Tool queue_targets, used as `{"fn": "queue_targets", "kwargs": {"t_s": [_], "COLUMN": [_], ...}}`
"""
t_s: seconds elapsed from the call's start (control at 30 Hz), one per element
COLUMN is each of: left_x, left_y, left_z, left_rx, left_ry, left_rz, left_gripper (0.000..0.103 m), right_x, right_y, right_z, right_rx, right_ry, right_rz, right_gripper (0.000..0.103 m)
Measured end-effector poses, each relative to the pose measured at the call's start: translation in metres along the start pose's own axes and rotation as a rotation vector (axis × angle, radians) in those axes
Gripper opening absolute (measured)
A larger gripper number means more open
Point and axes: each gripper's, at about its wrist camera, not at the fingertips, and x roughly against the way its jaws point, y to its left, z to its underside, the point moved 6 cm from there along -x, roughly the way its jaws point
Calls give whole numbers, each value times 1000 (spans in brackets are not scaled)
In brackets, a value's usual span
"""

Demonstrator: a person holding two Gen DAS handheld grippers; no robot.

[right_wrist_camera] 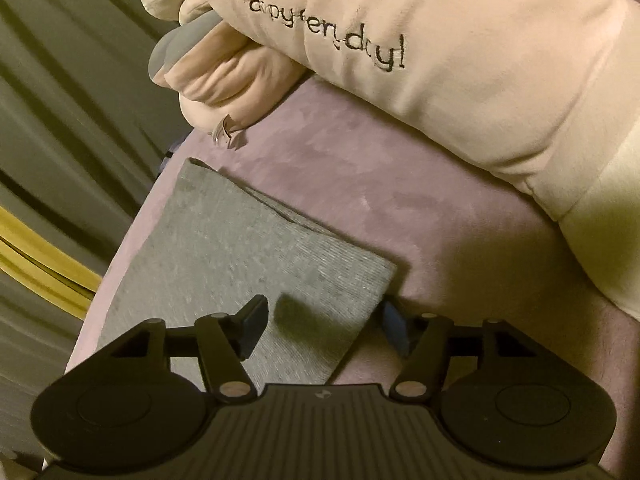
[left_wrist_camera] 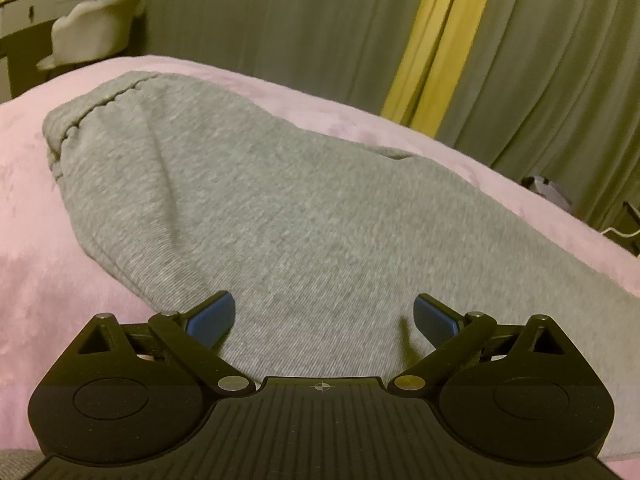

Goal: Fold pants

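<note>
1. The left gripper (left_wrist_camera: 324, 318) hovers low over the near part of the grey pants (left_wrist_camera: 256, 216), its jaws spread wide with bare cloth between the blue pads (left_wrist_camera: 212, 316); it has hold of nothing.
2. The right gripper (right_wrist_camera: 324, 326) is also spread wide and empty. Its left pad sits above the pants (right_wrist_camera: 240, 256); its right pad sits just off the pants' near right corner, above the pink blanket (right_wrist_camera: 460, 248).
3. The pants lie flat on the blanket (left_wrist_camera: 24, 208), which covers a bed. In the left view their long axis runs away from the gripper, slanting up and left, ending in a stitched hem (left_wrist_camera: 100, 102) at the far end.
4. In the right view the pants show as a folded rectangle, its long axis running up and left from the gripper toward the bed's edge.
5. Beyond the pants, a cream plush pillow (right_wrist_camera: 460, 80) with stitched lettering rests on the blanket.
6. Farthest off hang grey curtains (left_wrist_camera: 280, 20) with a yellow strip (left_wrist_camera: 436, 52).
</note>
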Motion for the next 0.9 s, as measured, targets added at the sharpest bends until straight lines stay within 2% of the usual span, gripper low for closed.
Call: {"fn": "queue_targets", "kwargs": {"t_s": [0.07,0.13,0.2,0.3,0.33,0.4,0.47,0.53,0.6,0.67,0.73,0.77,0.8,0.83,0.87,0.9], "left_x": [3,8,16,21,19,16,14,19,30,38,39,34,24,10,-6,-15], "left_y": [3,10,25,64,81,105,128,134,122,97,74,67,64,66,76,88], "left_z": [-2,-7,-16,-30,-34,-35,-31,-31,-39,-52,-57,-57,-55,-52,-48,-46], "left_rx": [30,63,109,244,279,357,487,539,500,350,225,179,151,153,196,251], "left_ry": [-9,-45,-119,-201,-206,-188,-165,-179,-260,-345,-396,-390,-352,-277,-191,-145], "left_rz": [13,-11,-86,-212,-280,-357,-382,-359,-286,-216,-151,-126,-122,-147,-202,-247], "left_gripper": [100,100,100,100,99,97,88,88,88,91,96,96,96,96,96,92], "right_x": [2,5,9,11,11,11,11,11,10,9,7,7,6,5,4,4], "right_y": [1,0,-1,1,2,3,3,4,6,9,12,14,14,15,15,14], "right_z": [2,5,10,16,17,17,18,18,19,21,20,20,20,20,19,19], "right_rx": [18,9,-9,12,17,20,14,14,24,38,49,51,49,45,39,34], "right_ry": [4,5,7,15,17,25,31,33,35,36,41,42,45,48,50,52], "right_rz": [12,19,15,16,17,20,21,27,28,42,53,57,56,50,42,36], "right_gripper": [63,63,63,64,64,64,64,64,67,67,69,69,71,73,76,77]}}
